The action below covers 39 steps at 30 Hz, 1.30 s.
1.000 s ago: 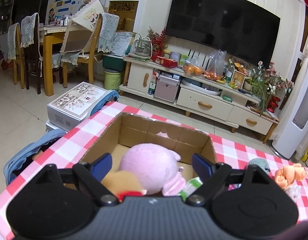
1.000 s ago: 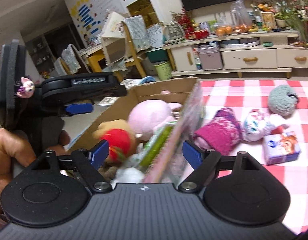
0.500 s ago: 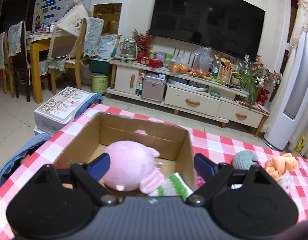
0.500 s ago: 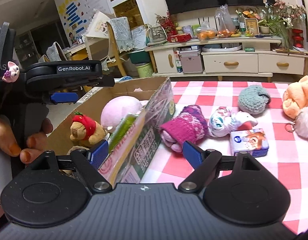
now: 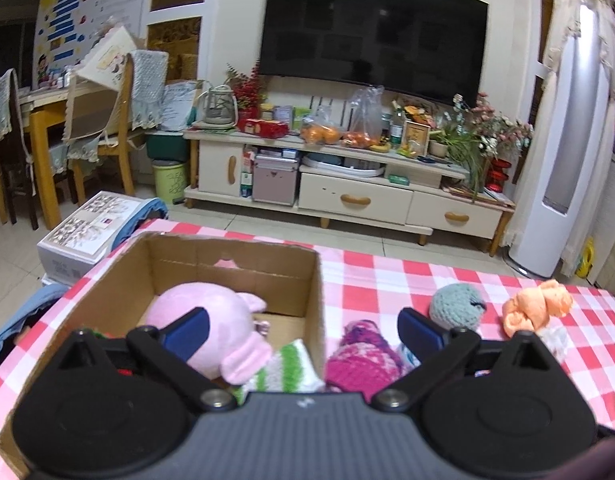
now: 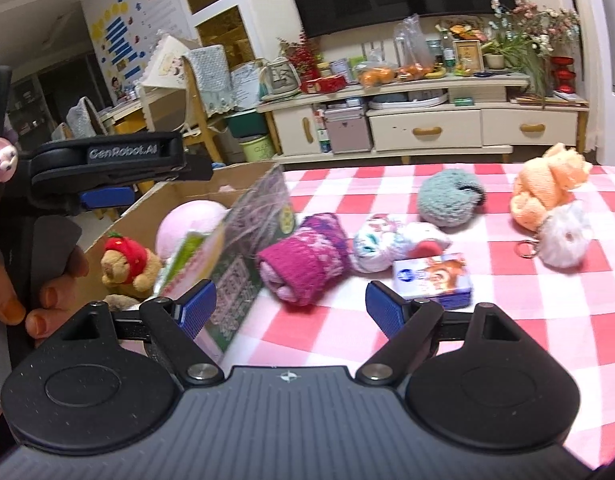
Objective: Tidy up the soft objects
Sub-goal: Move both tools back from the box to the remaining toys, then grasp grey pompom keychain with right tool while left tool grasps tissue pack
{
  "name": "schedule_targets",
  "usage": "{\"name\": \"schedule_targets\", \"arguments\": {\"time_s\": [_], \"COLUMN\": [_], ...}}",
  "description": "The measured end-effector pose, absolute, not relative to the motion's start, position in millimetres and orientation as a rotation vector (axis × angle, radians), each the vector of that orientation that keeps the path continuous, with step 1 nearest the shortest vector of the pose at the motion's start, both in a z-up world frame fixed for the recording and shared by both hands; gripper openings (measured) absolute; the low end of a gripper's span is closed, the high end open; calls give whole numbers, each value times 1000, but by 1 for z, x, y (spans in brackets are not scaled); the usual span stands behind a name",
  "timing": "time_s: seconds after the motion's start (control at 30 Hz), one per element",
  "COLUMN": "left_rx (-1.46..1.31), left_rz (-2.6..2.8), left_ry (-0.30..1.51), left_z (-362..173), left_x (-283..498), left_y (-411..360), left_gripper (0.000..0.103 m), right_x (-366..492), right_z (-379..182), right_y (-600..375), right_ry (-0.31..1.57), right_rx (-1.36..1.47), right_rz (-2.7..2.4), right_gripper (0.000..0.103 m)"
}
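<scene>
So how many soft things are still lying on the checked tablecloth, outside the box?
5: magenta roll beside the box, white sock bundle, grey-blue ball, orange plush, white pompom. More may be hidden.

Table [image 6: 487, 344], covered by a red, pink and white checked cloth. Carried on it: one open cardboard box [image 5: 235, 256] at the left; a magenta knitted sock roll [image 6: 307, 264] just beside the box wall; a white patterned sock roll [image 6: 387, 244]; a small printed blue carton [image 6: 435, 280]; a grey-green knitted ball [image 6: 447, 200]; an orange plush toy [image 6: 547, 188]; a white fluffy pom-pom keyring [image 6: 563, 240] touching the plush.
</scene>
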<state>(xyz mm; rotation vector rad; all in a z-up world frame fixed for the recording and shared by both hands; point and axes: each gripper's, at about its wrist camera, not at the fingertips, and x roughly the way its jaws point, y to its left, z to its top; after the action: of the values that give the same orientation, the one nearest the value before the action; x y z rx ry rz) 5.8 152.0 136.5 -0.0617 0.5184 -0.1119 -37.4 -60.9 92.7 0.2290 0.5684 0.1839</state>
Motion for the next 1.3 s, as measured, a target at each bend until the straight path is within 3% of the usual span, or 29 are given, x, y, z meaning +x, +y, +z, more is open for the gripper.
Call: {"name": "schedule_targets", "arguments": {"time_s": [1.3], "left_rx": [119], "left_rz": [-296], "left_ry": [677], "left_z": [74], "left_x": [-1], "left_y": [16], "left_gripper": [102], "right_x": [-40], "right_z": [52], "right_y": [-189], "right_ry": [520], "right_rx": [289], "right_rz": [-247], "right_gripper": [103]}}
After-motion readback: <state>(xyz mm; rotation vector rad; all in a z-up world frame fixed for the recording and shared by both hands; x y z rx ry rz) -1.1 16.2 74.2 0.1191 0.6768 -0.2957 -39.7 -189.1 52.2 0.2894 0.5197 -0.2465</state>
